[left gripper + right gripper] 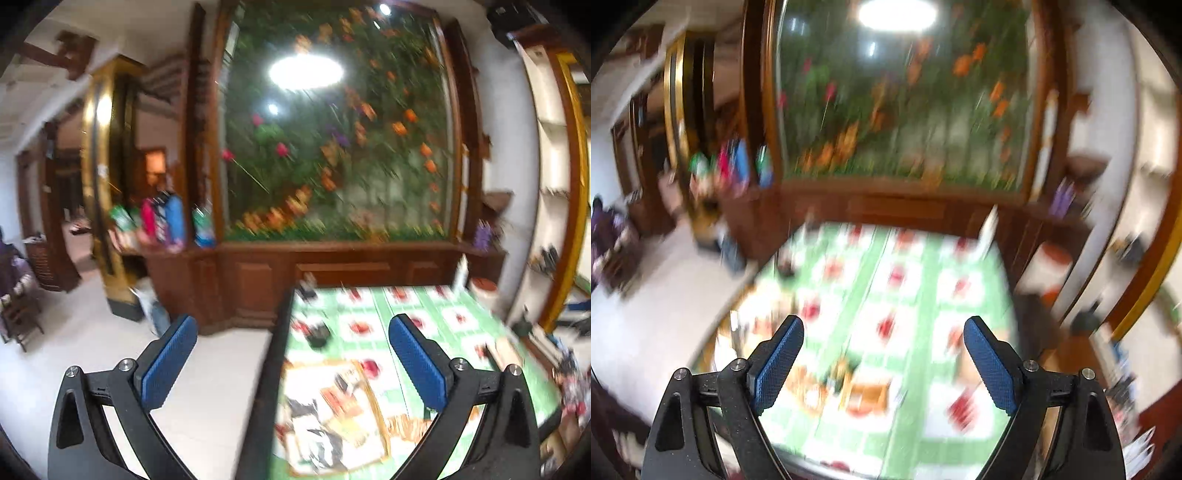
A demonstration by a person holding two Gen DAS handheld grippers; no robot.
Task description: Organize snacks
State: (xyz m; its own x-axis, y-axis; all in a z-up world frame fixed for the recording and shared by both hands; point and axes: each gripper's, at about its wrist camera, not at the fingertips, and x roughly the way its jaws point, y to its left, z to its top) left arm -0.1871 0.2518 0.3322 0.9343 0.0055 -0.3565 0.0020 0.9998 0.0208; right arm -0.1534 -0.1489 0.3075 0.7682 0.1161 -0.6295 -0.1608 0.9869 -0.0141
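Observation:
My left gripper is held open above the left edge of a table with a green and white checked cloth, and nothing is between its blue pads. Below it lies a shallow tan-rimmed tray with several blurred snack packets in it. My right gripper is also open and empty over the same cloth. Blurred orange and brown snack items lie under it, with a red packet to their right.
A small dark object sits on the cloth near the table's left edge. Beyond the table stands a wooden cabinet with a large framed flower panel. Colourful packets stand on a ledge at left. White floor lies left, shelves right.

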